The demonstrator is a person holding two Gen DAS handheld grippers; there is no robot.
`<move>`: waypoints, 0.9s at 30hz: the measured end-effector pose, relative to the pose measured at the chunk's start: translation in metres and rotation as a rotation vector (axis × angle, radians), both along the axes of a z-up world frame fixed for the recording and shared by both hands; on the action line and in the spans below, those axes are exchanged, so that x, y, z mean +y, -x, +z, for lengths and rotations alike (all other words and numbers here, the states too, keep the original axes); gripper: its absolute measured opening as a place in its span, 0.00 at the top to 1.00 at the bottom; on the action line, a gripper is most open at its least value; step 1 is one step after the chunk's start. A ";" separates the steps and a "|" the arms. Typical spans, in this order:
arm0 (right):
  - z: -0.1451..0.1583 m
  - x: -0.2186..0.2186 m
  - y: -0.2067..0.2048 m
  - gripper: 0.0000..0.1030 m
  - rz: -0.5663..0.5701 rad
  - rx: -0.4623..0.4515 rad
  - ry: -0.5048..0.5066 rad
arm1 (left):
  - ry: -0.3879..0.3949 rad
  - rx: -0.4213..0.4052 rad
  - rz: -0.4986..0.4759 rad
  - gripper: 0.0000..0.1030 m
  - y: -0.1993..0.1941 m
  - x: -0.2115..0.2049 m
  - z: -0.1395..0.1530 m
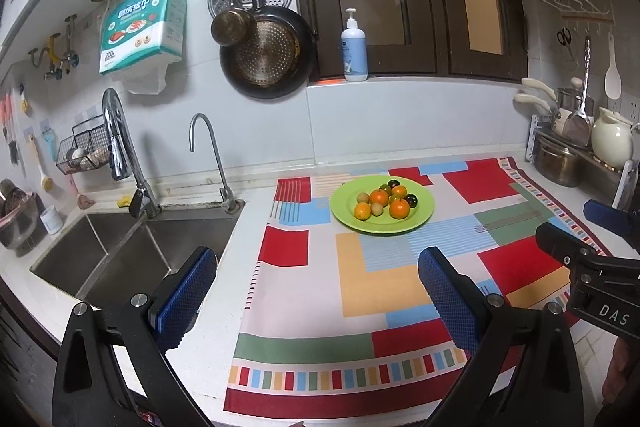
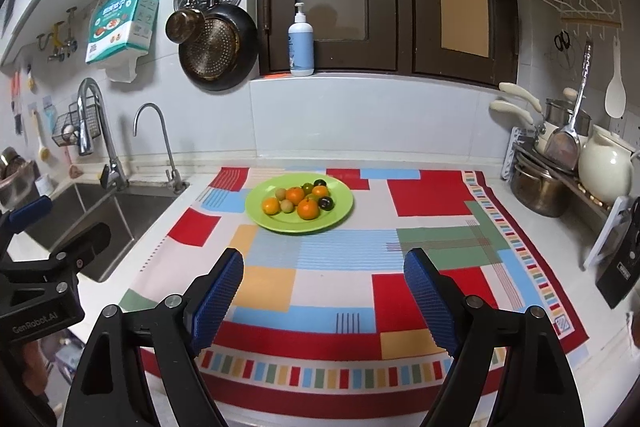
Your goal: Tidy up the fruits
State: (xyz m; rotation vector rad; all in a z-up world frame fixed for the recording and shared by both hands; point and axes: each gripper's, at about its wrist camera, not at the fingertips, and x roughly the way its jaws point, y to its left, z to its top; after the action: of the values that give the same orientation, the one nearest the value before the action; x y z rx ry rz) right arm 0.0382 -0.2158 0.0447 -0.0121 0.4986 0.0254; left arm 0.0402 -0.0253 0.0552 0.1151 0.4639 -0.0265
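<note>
A green plate (image 1: 380, 228) (image 2: 298, 225) sits on the far part of a colourful patchwork cloth (image 1: 304, 291) (image 2: 344, 291). It holds a small pile of fruit: oranges (image 1: 399, 207) (image 2: 308, 209), pale yellow-green round fruits (image 1: 376, 209) (image 2: 286, 205) and dark ones (image 1: 411, 201) (image 2: 325, 203). My left gripper (image 1: 316, 267) hangs open over the cloth's near left part, well short of the plate, with nothing between its blue pads. My right gripper (image 2: 324, 263) is open and empty too, beside it on the right. Each shows at the edge of the other's view: the right gripper (image 1: 568, 219) and the left gripper (image 2: 72, 219).
A steel double sink (image 1: 120, 247) (image 2: 116, 211) with two faucets lies left of the cloth. A dish rack with pots and a cream jug (image 1: 610, 139) (image 2: 604, 163) stands at the right. A soap bottle (image 1: 354, 47) is on the sill. Pans hang on the back wall.
</note>
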 end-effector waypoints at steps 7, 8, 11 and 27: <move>0.002 -0.001 0.004 0.19 -0.002 -0.014 0.005 | -0.005 -0.017 -0.001 0.00 0.005 0.000 0.002; 0.003 -0.001 0.005 0.19 -0.006 -0.018 0.008 | -0.008 -0.022 0.002 0.00 0.006 0.000 0.002; 0.003 -0.002 0.007 0.19 -0.010 -0.018 0.010 | -0.016 -0.035 0.001 0.00 0.008 -0.001 0.003; 0.004 -0.006 0.011 0.19 -0.014 -0.018 -0.005 | -0.004 -0.045 -0.009 0.00 0.013 -0.003 0.004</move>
State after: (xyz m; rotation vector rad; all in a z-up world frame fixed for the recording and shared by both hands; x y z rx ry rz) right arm 0.0273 -0.2213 0.0482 -0.0044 0.4809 0.0128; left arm 0.0268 -0.0280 0.0593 0.1211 0.4183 -0.0319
